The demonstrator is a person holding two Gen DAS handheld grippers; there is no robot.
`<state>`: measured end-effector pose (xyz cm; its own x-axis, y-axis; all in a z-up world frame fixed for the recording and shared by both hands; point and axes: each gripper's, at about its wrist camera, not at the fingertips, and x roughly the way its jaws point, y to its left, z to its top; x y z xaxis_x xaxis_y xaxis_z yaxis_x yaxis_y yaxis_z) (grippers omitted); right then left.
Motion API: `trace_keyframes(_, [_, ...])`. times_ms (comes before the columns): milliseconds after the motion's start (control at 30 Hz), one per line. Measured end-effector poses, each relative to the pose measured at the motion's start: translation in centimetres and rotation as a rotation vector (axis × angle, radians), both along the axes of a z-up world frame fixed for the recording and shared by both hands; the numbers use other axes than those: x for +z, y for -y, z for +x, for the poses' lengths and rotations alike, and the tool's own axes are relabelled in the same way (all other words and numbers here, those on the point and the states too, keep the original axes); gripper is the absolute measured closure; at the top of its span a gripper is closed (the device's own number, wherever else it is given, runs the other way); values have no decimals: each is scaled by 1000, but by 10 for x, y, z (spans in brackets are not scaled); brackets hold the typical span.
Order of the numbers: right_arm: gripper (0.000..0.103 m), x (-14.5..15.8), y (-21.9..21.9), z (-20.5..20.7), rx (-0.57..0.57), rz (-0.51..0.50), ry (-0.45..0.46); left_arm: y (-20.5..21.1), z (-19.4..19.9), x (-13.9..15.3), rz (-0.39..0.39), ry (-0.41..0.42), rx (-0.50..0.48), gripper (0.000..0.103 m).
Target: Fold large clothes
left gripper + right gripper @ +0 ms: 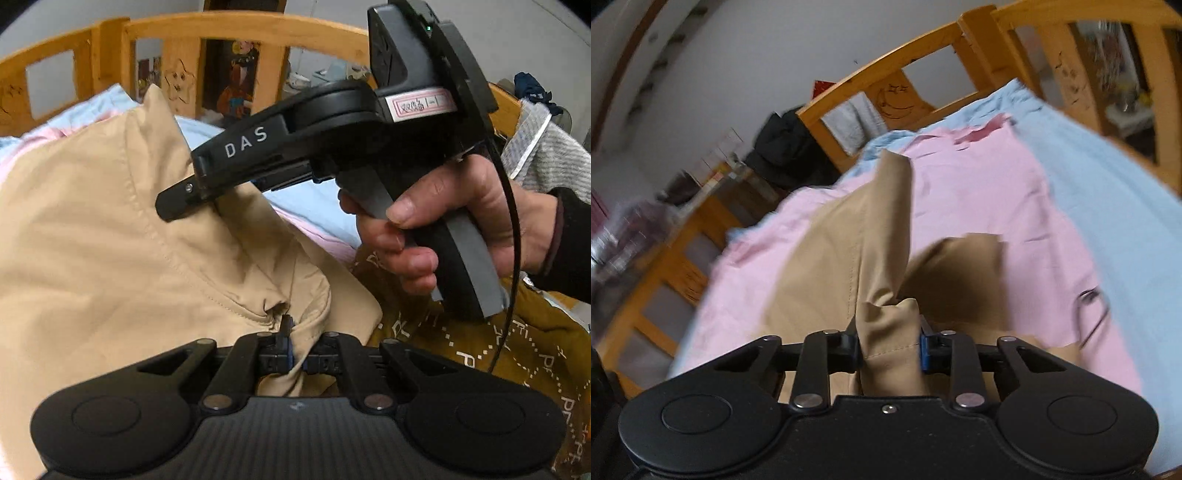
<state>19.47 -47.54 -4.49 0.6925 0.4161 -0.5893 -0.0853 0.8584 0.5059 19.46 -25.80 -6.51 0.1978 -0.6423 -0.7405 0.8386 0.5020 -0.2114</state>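
A large tan garment point(110, 240) lies partly lifted over the bed. My left gripper point(295, 354) is shut on a bunched edge of it near a seam. In the left wrist view my right gripper point(177, 201), held by a hand, pinches the same cloth higher up and to the right. In the right wrist view my right gripper point(890, 350) is shut on a thick fold of the tan garment point(842, 236), which hangs down onto a pink sheet point(979, 192). That view is blurred.
The bed has a light blue sheet point(1108, 192) and a wooden rail point(221, 33) around it. A mustard patterned quilt point(480, 350) lies at the right. Grey cloth point(546, 155) hangs over the rail. Dark clothes and clutter point(783, 151) stand beyond the bed's corner.
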Motion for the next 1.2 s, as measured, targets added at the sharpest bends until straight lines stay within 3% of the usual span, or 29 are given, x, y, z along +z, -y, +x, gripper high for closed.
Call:
trace_keyframes(133, [76,-35,14,3,-32,-59,-81,12,5,-23,10,-85,17,99])
trace_keyframes(300, [76,-55,19,-5,-56,-27,-68,-15,-4,10,-64,-71,-12,82])
trace_keyframes(367, [75,-55,17,-8,-48,-52,-56,-32,-4,28,-118,-33,25,47])
trace_keyframes(400, [75,-55,18,-9,-50,-51,-55,-41,-2,36,-134,-1,73,42])
trace_keyframes(467, [75,-54,19,-11,-57,-45,-49,-57,7,49,-122,76,221,40])
trace_keyframes(600, [74,-48,14,-12,-64,-77,-27,-83,34,55,12,199,514,33])
trace_keyframes(667, [74,-46,11,-12,-68,-97,-20,-97,49,47,78,189,632,33])
trace_keyframes(733, [74,-43,6,-14,-68,-128,-10,-113,61,36,88,130,693,33])
trace_keyframes(800, [74,-40,2,-15,-69,-155,-2,-123,64,26,87,85,705,33])
trace_keyframes(933, [73,-38,0,-19,-69,-170,0,-133,58,15,55,77,699,33])
trace_keyframes(1100, [61,-26,12,-24,-123,-139,42,-136,64,11,49,50,723,32])
trace_keyframes(1167, [46,-11,13,-25,-168,-159,102,-134,63,12,51,59,715,32])
trace_keyframes(1200, [43,-3,11,-23,-182,-182,129,-133,64,12,53,64,712,32])
